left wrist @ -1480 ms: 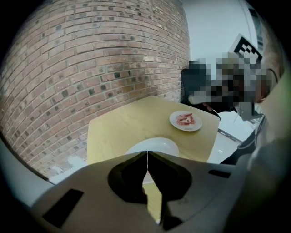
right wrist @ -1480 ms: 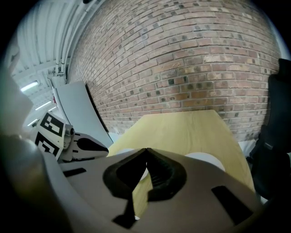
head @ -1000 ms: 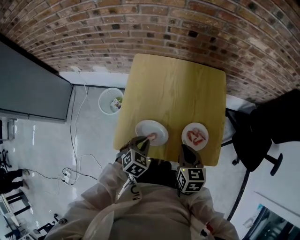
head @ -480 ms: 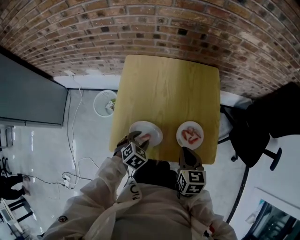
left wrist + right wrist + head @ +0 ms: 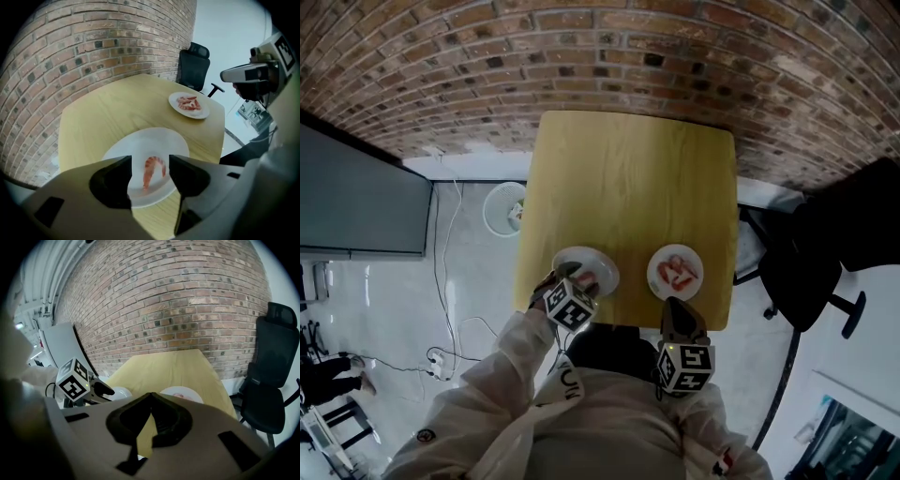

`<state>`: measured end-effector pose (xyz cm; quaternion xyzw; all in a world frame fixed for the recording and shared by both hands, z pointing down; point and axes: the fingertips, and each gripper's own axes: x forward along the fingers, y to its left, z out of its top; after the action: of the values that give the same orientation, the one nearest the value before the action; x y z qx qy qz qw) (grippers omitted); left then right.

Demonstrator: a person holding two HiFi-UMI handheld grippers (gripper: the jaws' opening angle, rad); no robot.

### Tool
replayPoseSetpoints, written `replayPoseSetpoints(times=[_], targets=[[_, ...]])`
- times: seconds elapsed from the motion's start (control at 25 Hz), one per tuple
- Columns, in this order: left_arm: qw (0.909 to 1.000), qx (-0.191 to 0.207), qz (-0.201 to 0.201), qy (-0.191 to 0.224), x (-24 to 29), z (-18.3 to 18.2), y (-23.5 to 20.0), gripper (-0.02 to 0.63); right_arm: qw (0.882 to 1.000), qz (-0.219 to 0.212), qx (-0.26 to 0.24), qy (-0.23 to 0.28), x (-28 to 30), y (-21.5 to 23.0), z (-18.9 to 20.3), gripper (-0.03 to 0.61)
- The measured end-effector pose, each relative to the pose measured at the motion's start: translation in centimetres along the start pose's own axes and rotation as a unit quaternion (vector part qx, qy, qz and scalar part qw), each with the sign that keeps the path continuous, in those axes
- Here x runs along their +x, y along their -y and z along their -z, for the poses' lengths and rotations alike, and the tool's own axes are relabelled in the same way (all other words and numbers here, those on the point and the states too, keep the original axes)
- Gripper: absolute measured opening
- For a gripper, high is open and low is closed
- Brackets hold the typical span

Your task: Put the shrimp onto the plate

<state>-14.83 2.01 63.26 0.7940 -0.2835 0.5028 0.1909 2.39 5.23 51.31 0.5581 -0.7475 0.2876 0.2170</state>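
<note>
Near the brick wall point(image 5: 628, 47), a seemingly wooden table point(image 5: 628, 187) bears two plates point(image 5: 592, 256) point(image 5: 696, 263).

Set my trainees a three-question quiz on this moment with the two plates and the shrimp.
1. True or false: the right gripper has its jaws shut, with nothing in them.
2. How many shrimp lie on the near plate under the left gripper? A one, B three, C none.
3. Fill in: the far plate sits nearer the black ____.
Key: 1 true. 2 A; the left jaws have just been opening, and the shrimp lies ungripped between them. 3 chair.
</note>
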Motion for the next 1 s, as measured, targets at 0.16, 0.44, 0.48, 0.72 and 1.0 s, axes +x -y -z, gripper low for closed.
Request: replayPoseSetpoints(times=[0.16,0.44,0.48,0.72,1.0], targets=[[0.9997,-0.013,-0.002,-0.018,0.5,0.2,-0.3,0.233,1.0,-0.003,0.004,-0.002,0.5,0.5,0.0,0.023],[0.9979,-0.038,0.033,-0.042,0.8,0.2,0.2,0.232,1.0,-0.007,0.013,-0.006,1.4,1.2,-0.1,0.023],[0.9975,-0.04,0.036,-0.047,0.9,0.2,0.3,0.232,1.0,-0.007,0.014,-0.007,1.5,1.4,-0.1,0.023],[0.9951,-0.053,0.045,-0.07,1.3,0.5,0.1,0.195,1.0,-0.007,0.023,-0.005,2.0,2.5,-0.2,0.023],[0.9932,-0.051,0.041,-0.096,1.4,0.6,-0.2,0.166,0.999,-0.008,0.031,-0.004,2.4,3.2,-0.2,0.023]])
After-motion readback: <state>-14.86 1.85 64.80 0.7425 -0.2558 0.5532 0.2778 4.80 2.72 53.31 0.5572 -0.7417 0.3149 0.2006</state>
